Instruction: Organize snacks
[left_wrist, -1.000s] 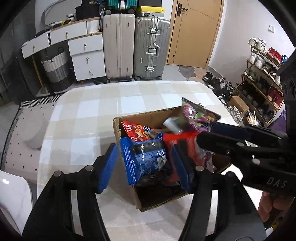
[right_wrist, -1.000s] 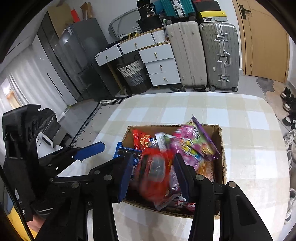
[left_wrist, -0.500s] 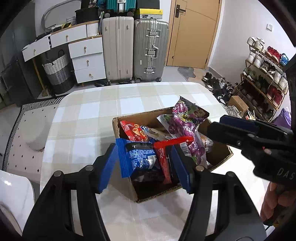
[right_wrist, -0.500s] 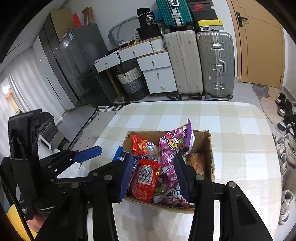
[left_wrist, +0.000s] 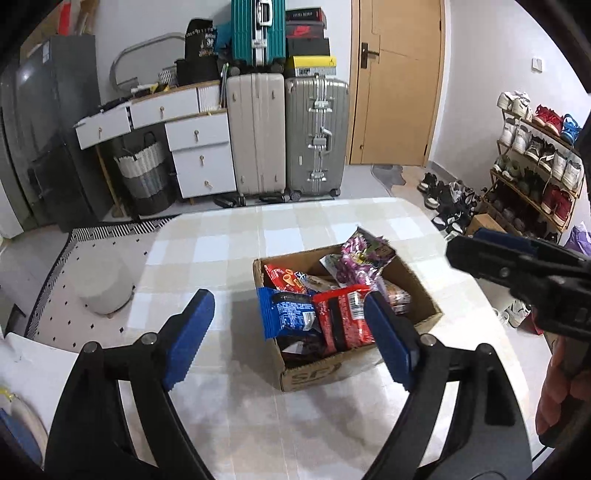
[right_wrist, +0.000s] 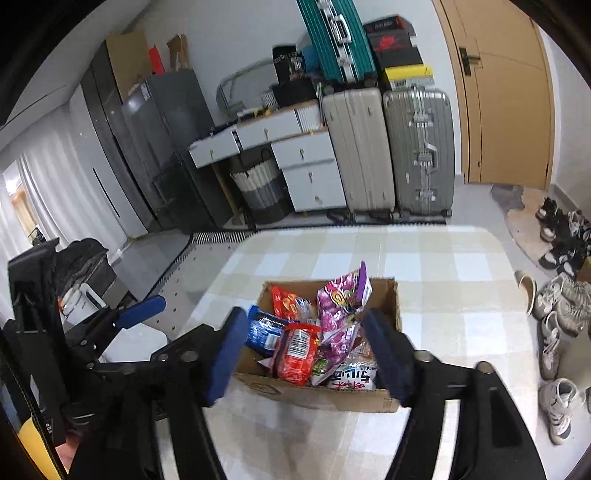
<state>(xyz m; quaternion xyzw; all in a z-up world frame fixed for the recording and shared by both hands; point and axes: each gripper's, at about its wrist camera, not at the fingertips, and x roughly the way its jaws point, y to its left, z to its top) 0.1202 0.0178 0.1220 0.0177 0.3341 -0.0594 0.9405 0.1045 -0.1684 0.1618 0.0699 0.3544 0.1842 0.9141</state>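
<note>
A cardboard box (left_wrist: 424, 299) (right_wrist: 317, 397) stands on the checked table, stuffed with snack packs. A blue pack (left_wrist: 286, 314) (right_wrist: 264, 330), a red pack (left_wrist: 345, 314) (right_wrist: 297, 354) and a purple pack (left_wrist: 364, 253) (right_wrist: 343, 299) stick out of it. My left gripper (left_wrist: 291, 339) is open and empty, above the table in front of the box. My right gripper (right_wrist: 308, 352) is open and empty, above the near side of the box. It also shows in the left wrist view (left_wrist: 517, 266), to the right of the box.
The checked table (left_wrist: 280, 229) carries the box. Suitcases (left_wrist: 288, 133) and a white drawer unit (left_wrist: 199, 155) stand behind it. A shoe rack (left_wrist: 535, 162) is at the right. A white chair (left_wrist: 22, 365) is at the near left.
Both grippers have drawn back and up from the box. The right gripper has let go of the red pack, which now rests in the box. Both sets of jaws are wider apart.
</note>
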